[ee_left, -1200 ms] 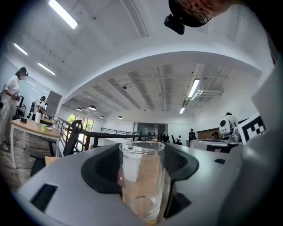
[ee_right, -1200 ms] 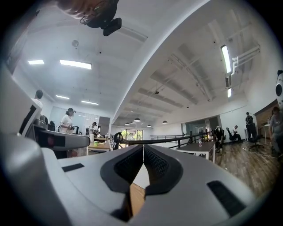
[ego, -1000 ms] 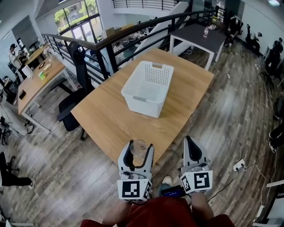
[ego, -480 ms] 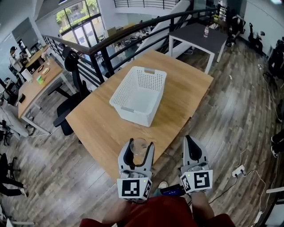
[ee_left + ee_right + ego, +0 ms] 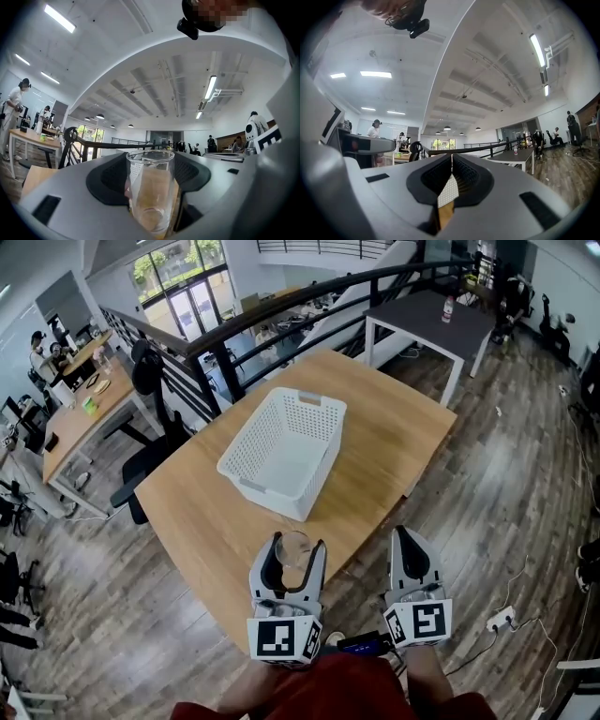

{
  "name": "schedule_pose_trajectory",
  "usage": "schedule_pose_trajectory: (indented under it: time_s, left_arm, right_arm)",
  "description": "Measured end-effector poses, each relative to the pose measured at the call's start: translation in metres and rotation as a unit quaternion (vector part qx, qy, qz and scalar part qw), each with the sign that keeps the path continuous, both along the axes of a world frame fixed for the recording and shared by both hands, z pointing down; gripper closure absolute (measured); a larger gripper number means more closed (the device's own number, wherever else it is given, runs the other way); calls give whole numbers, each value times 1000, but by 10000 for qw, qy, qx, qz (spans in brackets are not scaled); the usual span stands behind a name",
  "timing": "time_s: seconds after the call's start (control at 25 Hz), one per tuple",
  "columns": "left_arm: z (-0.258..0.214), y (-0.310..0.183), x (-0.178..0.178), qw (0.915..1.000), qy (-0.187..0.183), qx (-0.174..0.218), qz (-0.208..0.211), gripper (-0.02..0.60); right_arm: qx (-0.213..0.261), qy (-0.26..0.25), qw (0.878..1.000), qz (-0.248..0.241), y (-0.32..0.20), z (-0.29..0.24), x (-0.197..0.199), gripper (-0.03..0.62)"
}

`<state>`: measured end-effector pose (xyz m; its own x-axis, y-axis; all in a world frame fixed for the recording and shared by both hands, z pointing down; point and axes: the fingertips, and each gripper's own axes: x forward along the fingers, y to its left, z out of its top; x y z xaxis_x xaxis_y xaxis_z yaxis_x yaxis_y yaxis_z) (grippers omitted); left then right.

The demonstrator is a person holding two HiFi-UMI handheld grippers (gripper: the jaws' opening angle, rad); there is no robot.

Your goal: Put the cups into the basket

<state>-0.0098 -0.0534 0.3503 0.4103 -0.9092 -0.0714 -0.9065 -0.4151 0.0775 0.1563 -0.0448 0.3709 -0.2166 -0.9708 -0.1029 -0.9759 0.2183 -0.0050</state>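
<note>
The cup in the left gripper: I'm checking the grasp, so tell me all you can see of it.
The cup is a clear, straight-walled glass tumbler with a thick base, and it looks empty. It stands upright, rim up, clamped by its two sides in the left gripper. In the head view it shows over the near edge of the wooden table, apart from the white basket.

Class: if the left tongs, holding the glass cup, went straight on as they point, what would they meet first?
Probably the white basket, straight ahead of the left tongs across the wooden table. Height is unclear, so they might pass over it.
</note>
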Motion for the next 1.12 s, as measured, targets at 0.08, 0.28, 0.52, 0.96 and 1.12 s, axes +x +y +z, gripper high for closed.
schedule_pose_trajectory:
  time_s: [0.08, 0.28, 0.52, 0.96, 1.12]
  left_arm:
    - [0, -4, 2, 10000, -9, -15, -41, 295]
    - [2, -19, 5, 9999, 7, -42, -94, 295]
    - [1, -45, 7, 10000, 64, 18, -44, 295]
    - [-9, -103, -5, 9998, 166, 10, -98, 295]
    - [-11, -126, -9, 9998, 199, -6, -77, 295]
  right_arm:
    - [-11, -31, 10000, -22, -6, 0, 4, 582]
    - [-22, -11, 9999, -129, -23, 2, 3, 582]
    - [-13, 56, 9999, -138, -46, 3, 1, 582]
    - [-20, 136, 9998, -110, -107, -8, -2, 582]
    - [-47, 185, 9998, -87, -129, -11, -4, 582]
